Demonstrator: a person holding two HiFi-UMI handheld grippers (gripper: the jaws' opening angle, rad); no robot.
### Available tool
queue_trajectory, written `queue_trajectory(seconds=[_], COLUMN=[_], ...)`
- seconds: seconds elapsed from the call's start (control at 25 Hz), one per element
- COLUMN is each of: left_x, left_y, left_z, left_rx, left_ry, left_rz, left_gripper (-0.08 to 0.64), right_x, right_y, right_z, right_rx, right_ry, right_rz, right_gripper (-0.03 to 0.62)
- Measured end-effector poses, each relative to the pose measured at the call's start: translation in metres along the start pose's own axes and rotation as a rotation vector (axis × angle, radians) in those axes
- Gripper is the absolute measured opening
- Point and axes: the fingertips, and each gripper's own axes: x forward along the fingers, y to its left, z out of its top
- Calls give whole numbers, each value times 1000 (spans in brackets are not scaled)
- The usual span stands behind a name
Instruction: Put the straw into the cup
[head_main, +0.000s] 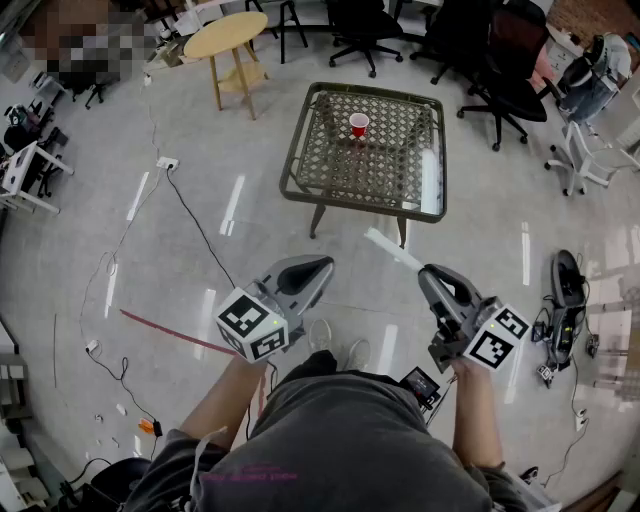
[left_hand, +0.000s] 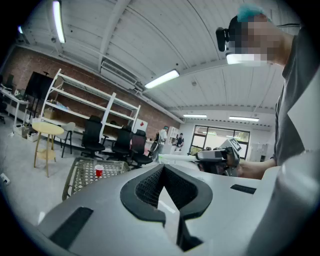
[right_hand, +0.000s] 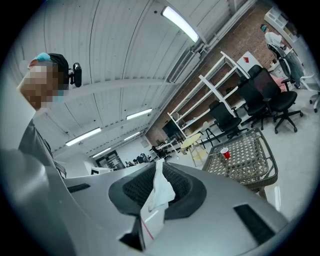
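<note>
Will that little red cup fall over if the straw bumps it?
Probably. The red cup looks small and plastic, so likely light. It stands upright, alone on the table, so a sideways nudge might tip it.

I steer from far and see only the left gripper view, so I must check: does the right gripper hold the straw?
Observer: Yes; its own view shows the right gripper shut on the straw.
Operator: Where on the table is the cup?
Observer: Head view: the cup stands near the far edge of the table.
Operator: Is the straw over the table?
Observer: Not yet; in the head view its tip is short of the near edge.
</note>
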Motion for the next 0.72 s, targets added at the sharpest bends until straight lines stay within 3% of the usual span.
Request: queue_trajectory(seconds=[0.72], left_x=[-4], left_y=[31], left_z=[6], left_rx=[-16], left_ry=[2], left_rz=[1], left_gripper=[11], right_x=[31], right_y=[-6], right_z=[5], right_rx=[16], right_ry=[1], right_rz=[-5], right_gripper=[48])
